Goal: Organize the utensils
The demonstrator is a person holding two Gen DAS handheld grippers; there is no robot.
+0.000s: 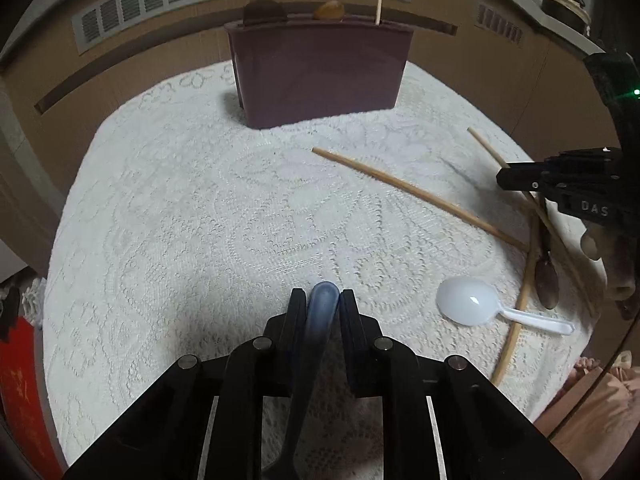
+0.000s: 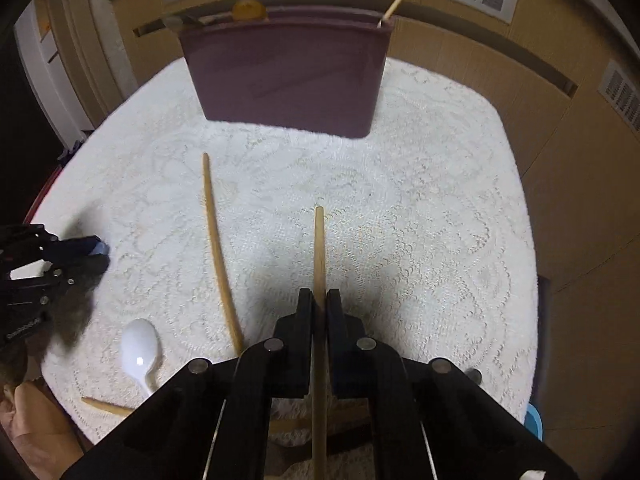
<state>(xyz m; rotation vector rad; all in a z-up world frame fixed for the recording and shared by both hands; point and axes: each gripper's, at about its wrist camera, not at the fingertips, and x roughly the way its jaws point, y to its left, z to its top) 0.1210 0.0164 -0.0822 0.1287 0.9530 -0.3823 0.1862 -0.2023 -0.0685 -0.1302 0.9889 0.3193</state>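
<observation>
The left gripper (image 1: pixel 323 300) pinches a blue spoon (image 1: pixel 320 312) by its bowl end, handle trailing back below; such a smooth, rounded grip could slip or swing. The right gripper (image 2: pixel 319 300) clamps a wooden chopstick (image 2: pixel 319 248) pointing toward the purple organizer bin (image 2: pixel 288 76) at upper centre; its long tip could catch the bin's rim. The lace-covered worktop (image 2: pixel 420 220) ahead lies open, while a loose chopstick (image 2: pixel 218 248) and a white spoon (image 2: pixel 140 350) crowd the lower left.

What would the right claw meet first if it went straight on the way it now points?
Probably the purple bin. The right claw, shut on a chopstick, points across bare lace tablecloth toward its front wall; the chopstick tip would arrive first. Depth is unclear.
</observation>
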